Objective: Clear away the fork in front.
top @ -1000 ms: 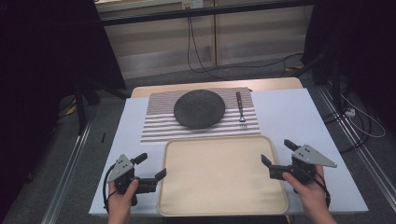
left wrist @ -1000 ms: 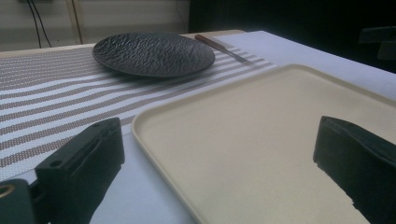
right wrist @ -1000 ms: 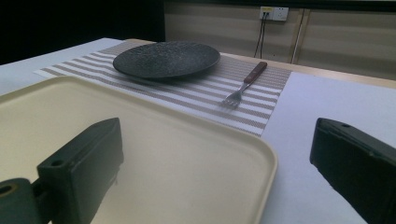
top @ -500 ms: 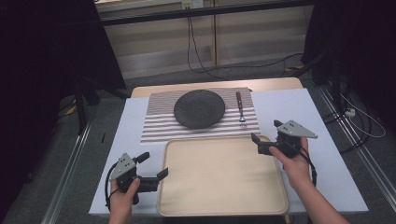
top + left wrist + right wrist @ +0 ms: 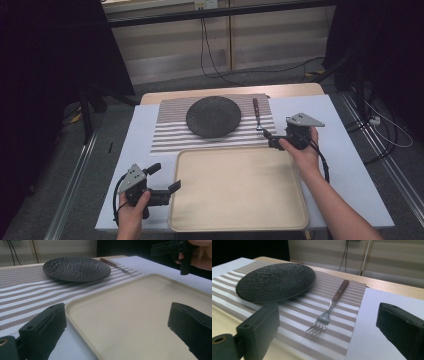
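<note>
Steel fork (image 5: 329,312) lies on striped mat (image 5: 170,132) right of plate (image 5: 213,116), just ahead of your right gripper (image 5: 268,138), jaws apart. Likely light, stiff, slippery; take the wooden handle. Left gripper (image 5: 166,179) rests by tray (image 5: 235,192), jaws apart.

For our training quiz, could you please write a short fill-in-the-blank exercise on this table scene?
1. The black plate rests on the ____ placemat.
2. The fork has a ____ handle.
3. The beige tray holds ____.
4. The right gripper has its jaws ____, close to the fork.

Missing words: striped; wooden; nothing; open
</note>
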A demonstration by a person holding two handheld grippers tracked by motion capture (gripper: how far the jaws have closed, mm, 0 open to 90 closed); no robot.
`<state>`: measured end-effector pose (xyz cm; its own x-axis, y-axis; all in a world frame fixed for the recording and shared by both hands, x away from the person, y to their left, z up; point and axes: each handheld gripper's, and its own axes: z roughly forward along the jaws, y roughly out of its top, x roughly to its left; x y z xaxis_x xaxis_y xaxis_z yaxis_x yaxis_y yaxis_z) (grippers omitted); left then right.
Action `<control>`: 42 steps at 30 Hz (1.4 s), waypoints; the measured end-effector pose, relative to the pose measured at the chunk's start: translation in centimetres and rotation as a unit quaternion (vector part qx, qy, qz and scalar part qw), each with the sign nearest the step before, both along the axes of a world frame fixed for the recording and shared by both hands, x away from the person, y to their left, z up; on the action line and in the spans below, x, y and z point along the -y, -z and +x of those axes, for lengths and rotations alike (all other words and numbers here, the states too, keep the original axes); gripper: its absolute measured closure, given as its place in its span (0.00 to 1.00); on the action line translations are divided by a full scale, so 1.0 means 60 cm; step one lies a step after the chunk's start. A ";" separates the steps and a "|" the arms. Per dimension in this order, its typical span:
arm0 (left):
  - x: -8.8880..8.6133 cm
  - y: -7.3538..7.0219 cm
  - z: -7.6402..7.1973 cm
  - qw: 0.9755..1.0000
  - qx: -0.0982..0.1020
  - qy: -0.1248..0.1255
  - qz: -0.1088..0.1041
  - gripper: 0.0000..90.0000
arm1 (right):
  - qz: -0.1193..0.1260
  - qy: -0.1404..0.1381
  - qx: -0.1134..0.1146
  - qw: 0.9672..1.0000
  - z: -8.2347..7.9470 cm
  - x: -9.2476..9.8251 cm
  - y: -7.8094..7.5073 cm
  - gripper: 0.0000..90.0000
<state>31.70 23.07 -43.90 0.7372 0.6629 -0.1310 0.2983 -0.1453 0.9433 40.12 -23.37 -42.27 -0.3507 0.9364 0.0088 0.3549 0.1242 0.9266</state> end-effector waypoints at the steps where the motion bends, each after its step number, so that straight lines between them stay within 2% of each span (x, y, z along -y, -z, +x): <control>1: 0.000 0.000 0.000 1.000 0.001 0.000 0.001 0.02 | 0.004 -0.002 0.000 1.000 0.014 -0.001 -0.002 0.04; 2: 0.000 0.000 0.000 1.000 0.002 0.000 0.001 0.02 | 0.004 -0.002 0.000 1.000 0.014 -0.001 -0.002 0.04; 3: 0.000 0.000 0.000 1.000 0.001 -0.001 -0.001 0.02 | 0.006 0.001 -0.003 1.000 0.026 -0.003 -0.003 0.04; 9: 0.005 0.003 0.001 1.000 -0.003 0.001 0.000 0.02 | 0.013 0.001 -0.004 1.000 0.053 -0.005 -0.007 0.04; 10: 0.005 0.002 0.001 1.000 -0.002 0.003 0.001 0.02 | 0.016 0.003 -0.008 1.000 0.065 -0.006 -0.007 0.04; 17: 0.010 0.000 -0.001 1.000 0.000 0.007 0.001 0.02 | 0.007 0.007 -0.016 1.000 0.098 -0.014 -0.005 0.04; 24: 0.011 0.002 -0.001 1.000 -0.003 0.007 -0.005 0.02 | 0.000 0.012 -0.024 1.000 0.119 -0.017 0.004 0.05; 27: 0.012 0.001 -0.002 1.000 -0.001 0.011 -0.002 0.02 | -0.005 0.018 -0.037 0.999 0.131 -0.014 0.014 0.05; 29: 0.012 0.000 -0.002 1.000 -0.001 0.009 -0.004 0.02 | 0.003 0.025 -0.045 0.999 0.143 -0.012 0.017 0.04; 33: 0.010 0.001 -0.001 1.000 -0.003 0.006 -0.004 0.02 | 0.002 0.029 -0.045 0.999 0.152 -0.014 0.015 0.05; 36: 0.010 0.001 0.000 1.000 -0.003 0.007 -0.005 0.02 | 0.010 0.023 -0.060 0.998 0.164 -0.019 0.017 0.08; 37: 0.010 0.000 0.000 1.000 -0.002 0.007 -0.004 0.02 | 0.002 0.025 -0.061 0.998 0.168 -0.021 0.018 0.10; 38: 0.011 0.001 0.000 1.000 -0.002 0.007 -0.005 0.02 | -0.006 0.023 -0.064 0.998 0.172 -0.022 0.019 0.15; 41: 0.014 0.001 -0.001 1.000 -0.004 0.012 -0.004 0.02 | -0.005 0.017 -0.078 0.997 0.182 -0.025 0.024 0.30; 42: 0.013 0.001 -0.001 1.000 -0.001 0.009 -0.003 0.03 | -0.006 0.018 -0.081 0.996 0.185 -0.025 0.027 0.32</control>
